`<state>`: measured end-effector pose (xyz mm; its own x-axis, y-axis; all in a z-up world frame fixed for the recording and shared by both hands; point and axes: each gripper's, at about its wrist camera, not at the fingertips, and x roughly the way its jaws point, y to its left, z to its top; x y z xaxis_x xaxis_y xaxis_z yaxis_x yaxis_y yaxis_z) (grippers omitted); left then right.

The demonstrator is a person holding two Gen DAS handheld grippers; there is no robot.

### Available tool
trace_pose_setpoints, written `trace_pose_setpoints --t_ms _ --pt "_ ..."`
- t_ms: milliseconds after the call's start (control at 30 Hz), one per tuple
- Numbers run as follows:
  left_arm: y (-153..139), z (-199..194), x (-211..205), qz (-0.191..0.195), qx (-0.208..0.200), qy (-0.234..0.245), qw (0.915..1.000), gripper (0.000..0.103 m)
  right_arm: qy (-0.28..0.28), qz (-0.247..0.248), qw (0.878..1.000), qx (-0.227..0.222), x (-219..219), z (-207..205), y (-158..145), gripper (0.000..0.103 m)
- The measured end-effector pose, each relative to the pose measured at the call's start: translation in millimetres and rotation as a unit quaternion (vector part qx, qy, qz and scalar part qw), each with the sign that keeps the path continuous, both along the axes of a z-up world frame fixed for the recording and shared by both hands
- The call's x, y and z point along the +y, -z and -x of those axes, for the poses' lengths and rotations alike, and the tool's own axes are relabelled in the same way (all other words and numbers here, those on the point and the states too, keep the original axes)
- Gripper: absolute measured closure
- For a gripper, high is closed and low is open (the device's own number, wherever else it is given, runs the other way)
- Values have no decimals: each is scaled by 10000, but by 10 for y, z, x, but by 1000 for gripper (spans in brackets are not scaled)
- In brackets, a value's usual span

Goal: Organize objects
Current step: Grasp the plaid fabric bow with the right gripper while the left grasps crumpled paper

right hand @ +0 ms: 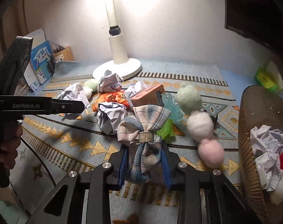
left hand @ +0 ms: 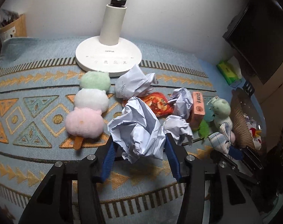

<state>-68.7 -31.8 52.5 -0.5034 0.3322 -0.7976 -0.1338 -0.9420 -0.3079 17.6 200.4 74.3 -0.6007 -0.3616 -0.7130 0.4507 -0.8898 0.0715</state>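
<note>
Mid-sort: my left gripper (left hand: 139,149) clamps crumpled paper ball (left hand: 138,128), right gripper (right hand: 144,160) pinches plaid bow (right hand: 141,128), both seemingly lifted off cloth; next, carry to wicker basket (right hand: 247,130)

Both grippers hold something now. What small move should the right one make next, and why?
Probably carry the plaid bow, clamped in the right gripper, rightward over the wicker basket and release; the basket already holds crumpled papers.
</note>
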Motion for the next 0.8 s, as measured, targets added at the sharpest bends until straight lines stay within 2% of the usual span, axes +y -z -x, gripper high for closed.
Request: trace_pose_setpoints --t_ms 200,367,467,567,667,800 --pt "-390 -85 246 -306 322 642 9969 55 164 208 9995 149 193 -210 -211 72" --pt "-291 -175 715 -280 101 1406 9896 55 600 547 9963 -280 381 -361 -122 72" --pt "-240 -264 996 -317 -33 1880 9817 55 819 548 9948 -237 502 -425 -125 72" --pt "-243 -306 1258 -114 20 2338 9722 55 1157 635 9912 -123 698 -432 -186 72" --pt "-304 -317 1423 -187 83 2656 9639 55 1594 927 9828 -51 950 -439 -265 72" --pt "-481 -271 1627 -285 318 2977 9537 55 1868 1298 9738 45 1183 -526 -363 72"
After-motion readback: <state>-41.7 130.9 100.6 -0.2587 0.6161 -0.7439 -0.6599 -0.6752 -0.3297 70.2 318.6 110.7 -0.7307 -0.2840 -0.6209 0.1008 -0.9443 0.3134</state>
